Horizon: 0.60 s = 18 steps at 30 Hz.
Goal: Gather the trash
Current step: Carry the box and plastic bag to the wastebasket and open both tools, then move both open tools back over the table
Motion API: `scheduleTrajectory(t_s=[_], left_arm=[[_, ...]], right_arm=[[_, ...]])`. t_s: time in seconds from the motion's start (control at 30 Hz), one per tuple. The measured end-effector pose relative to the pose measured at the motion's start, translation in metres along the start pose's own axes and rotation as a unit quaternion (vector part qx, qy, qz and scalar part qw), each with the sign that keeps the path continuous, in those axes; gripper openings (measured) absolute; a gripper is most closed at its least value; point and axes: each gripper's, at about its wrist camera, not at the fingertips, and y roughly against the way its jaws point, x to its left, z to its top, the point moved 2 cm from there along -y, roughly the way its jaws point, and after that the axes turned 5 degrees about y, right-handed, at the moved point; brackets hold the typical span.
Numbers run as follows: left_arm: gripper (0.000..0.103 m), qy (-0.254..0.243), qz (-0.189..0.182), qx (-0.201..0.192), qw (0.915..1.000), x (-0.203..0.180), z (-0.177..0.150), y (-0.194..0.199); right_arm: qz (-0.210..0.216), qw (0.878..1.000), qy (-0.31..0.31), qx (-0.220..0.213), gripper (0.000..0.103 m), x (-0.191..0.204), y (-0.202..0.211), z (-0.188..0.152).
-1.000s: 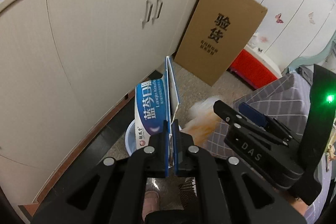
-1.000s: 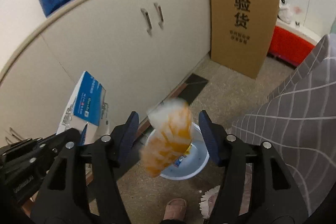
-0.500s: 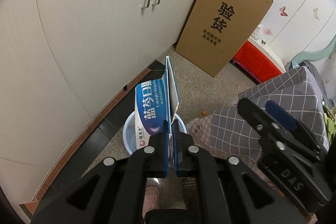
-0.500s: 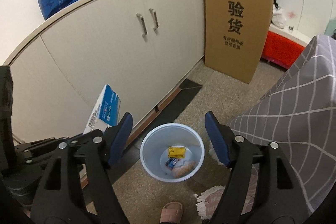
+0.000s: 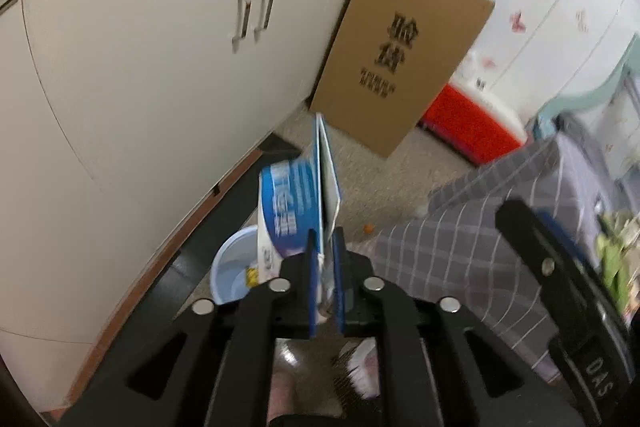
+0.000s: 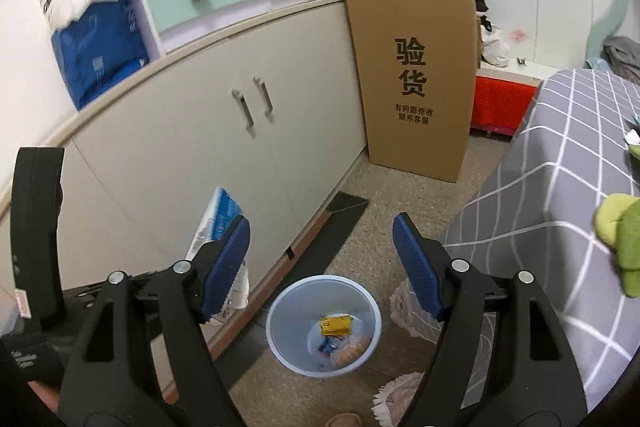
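Step in hand, as I judge it: dropping the box into the bin. My left gripper has its jaws opening, with the blue-and-white box's flap between them; in the left view a gap shows on the right pad's side, so I read the pads as no longer pressing, though blur makes that uncertain. The box stands upright above the bin's left rim, near the cabinet, not squarely over the opening. To do this well I would bring the left hand a little right, toward the bin's middle, before the jaws part fully; otherwise I expect the box to catch the rim and tip onto the floor by the cabinet foot. My right gripper has its fingers wide apart with nothing between them, hanging above the bin, and I should keep it out of the drop line. The bin already holds a yellow wrapper and other small scraps. Hard to make out: the left view is motion-smeared, so the box print is unreadable; the box hides most of the bin there; the right view shows only a sliver of the box behind my left finger; the green thing on the checked cover is cut off.
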Motion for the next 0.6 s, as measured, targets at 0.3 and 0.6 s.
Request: scheduleTrajectory(t_s=[0.3,0.6], left_arm=[[0.059,0.011,0.015,-0.032,0.9993,-0.002,-0.001,0.024],[0.064,-0.005,-0.002,-0.058,0.9983,-0.028,-0.014,0.07]], right_arm=[[0.007,1.0,-0.01,-0.008,0.075,-0.004,0.019,0.006],[0.001,0.999,-0.015,-0.029,0.075,-0.012,0.06,0.012]])
